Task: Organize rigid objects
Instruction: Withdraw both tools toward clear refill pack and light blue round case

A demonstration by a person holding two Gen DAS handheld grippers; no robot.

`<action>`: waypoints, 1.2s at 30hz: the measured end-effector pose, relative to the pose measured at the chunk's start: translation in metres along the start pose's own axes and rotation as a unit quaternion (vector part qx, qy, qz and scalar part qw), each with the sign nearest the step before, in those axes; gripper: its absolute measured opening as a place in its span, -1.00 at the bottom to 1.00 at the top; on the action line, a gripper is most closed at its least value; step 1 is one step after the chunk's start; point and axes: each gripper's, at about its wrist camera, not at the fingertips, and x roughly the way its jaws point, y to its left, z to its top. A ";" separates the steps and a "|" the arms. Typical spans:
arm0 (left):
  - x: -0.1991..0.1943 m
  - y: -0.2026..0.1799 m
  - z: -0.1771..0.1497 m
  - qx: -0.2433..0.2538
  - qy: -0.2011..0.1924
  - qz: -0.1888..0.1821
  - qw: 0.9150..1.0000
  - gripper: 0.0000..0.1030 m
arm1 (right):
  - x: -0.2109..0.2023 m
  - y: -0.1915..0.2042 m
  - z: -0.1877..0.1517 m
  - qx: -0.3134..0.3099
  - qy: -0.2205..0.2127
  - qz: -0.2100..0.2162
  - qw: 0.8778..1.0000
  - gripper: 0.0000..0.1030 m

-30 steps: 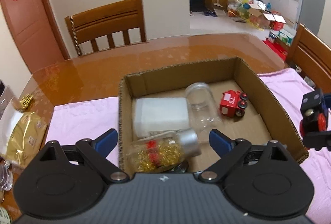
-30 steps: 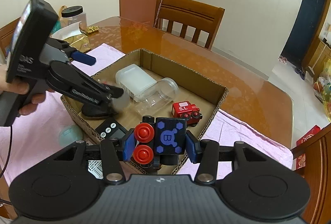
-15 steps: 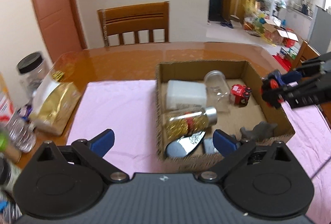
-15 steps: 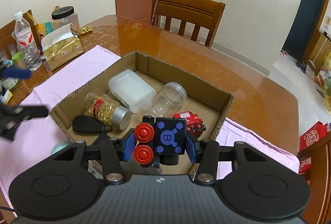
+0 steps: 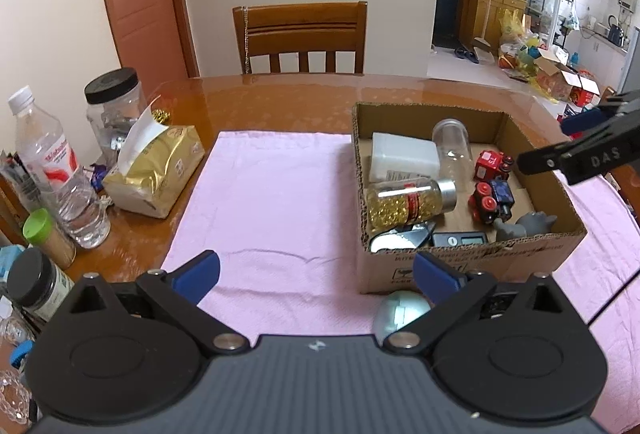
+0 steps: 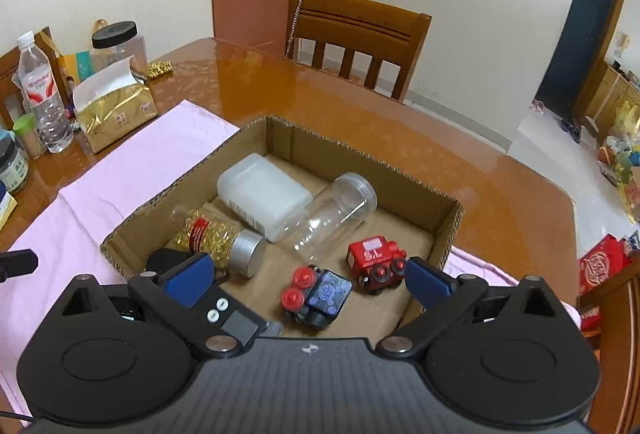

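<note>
Right hand-held gripper (image 6: 307, 280) jaws opening, blue toy (image 6: 318, 294) lying loose in box (image 6: 448, 230). Left hand-held gripper (image 5: 316, 270) opening, empty. Only left view showing grey ball (image 5: 400, 314) outside box.

"DAS" on right tongs (image 5: 592, 149), "S.L" on red train (image 5: 491, 163)

In the cardboard box (image 6: 448, 230), the blue toy train (image 6: 316, 294) lies between the right gripper's (image 6: 306, 280) fingers, the red train (image 6: 374, 260) just beyond, bottles left of both
</note>
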 end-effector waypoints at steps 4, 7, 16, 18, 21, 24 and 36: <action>0.004 0.002 -0.006 -0.002 0.009 0.000 1.000 0.98 | -0.011 0.011 -0.010 0.008 -0.001 -0.003 1.000 1.00; 0.007 0.005 -0.011 -0.007 0.017 0.002 1.000 0.98 | -0.020 0.019 -0.021 0.021 0.000 -0.008 1.000 1.00; 0.016 0.008 -0.023 -0.012 0.037 -0.002 0.999 0.98 | -0.023 0.056 -0.067 0.043 0.034 0.000 0.998 1.00; 0.018 0.010 -0.024 -0.013 0.039 -0.002 0.999 0.98 | -0.010 0.067 -0.077 0.046 0.056 0.003 0.997 1.00; 0.020 0.013 -0.027 -0.014 0.042 -0.004 0.999 0.98 | 0.009 0.080 -0.089 0.054 0.076 -0.002 0.996 1.00; 0.022 0.016 -0.028 -0.011 0.046 0.000 0.999 0.98 | 0.026 0.089 -0.093 0.072 0.083 -0.007 0.994 1.00; 0.028 0.034 -0.034 -0.005 0.051 0.000 0.999 0.98 | 0.065 0.108 -0.094 0.148 0.089 -0.047 0.984 1.00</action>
